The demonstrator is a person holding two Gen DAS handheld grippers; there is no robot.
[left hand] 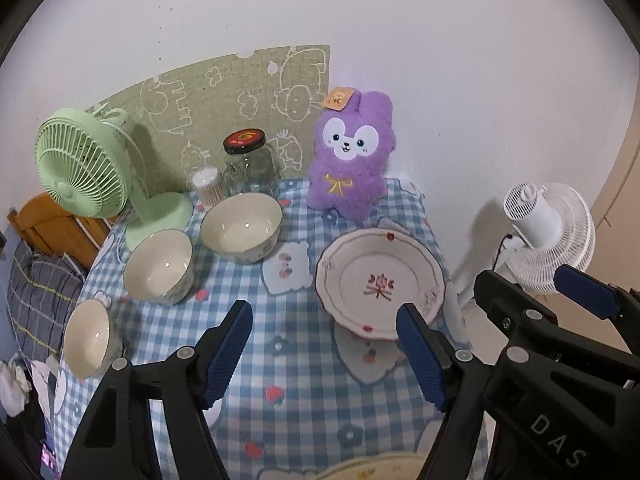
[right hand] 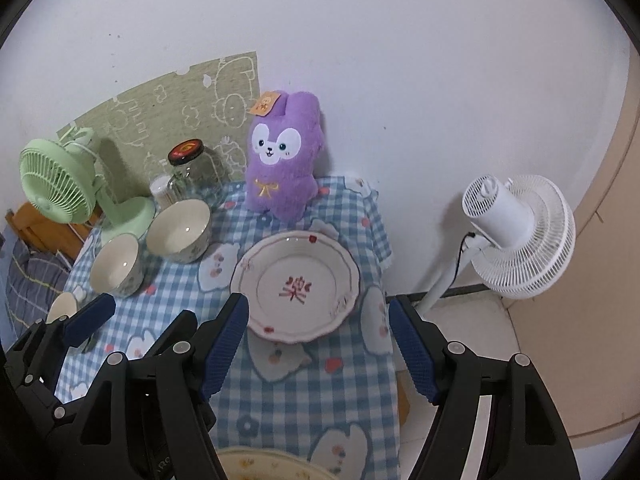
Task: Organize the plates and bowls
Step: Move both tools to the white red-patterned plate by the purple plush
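- The left gripper point(left hand: 324, 344) hangs over the checked tablecloth point(left hand: 296, 412) with its jaws wide and nothing between them; only cloth shows in the gap.
- The right gripper point(right hand: 316, 338) also stands wide and empty, tilted down toward the table.
- The patterned plate point(right hand: 296, 286) lies flat on the cloth. From the right wrist view it sits at about 12 o'clock from the jaws, its near rim showing just in the gap between the two pads, though not touched by either.
- From the left wrist view the same plate point(left hand: 380, 282) lies toward 1 o'clock, its near rim partly behind the left gripper's right-hand finger. In my judgement the right hand is the better lined up for it.
- The plate is round, so no long axis governs the approach; what matters is reaching the near rim edge-on.
- Three bowls stand in a row at 10 to 11 o'clock of the left gripper: the large bowl point(left hand: 241, 227) farthest, the middle bowl point(left hand: 159, 266) next, the small bowl point(left hand: 90, 338) nearest the table's edge. These lie on the left hand's side.
- A second plate point(left hand: 376, 468) shows only as a rim at 6 o'clock, at the bottom of both views.
- A likely split: right hand to the plate, left to the bowls.
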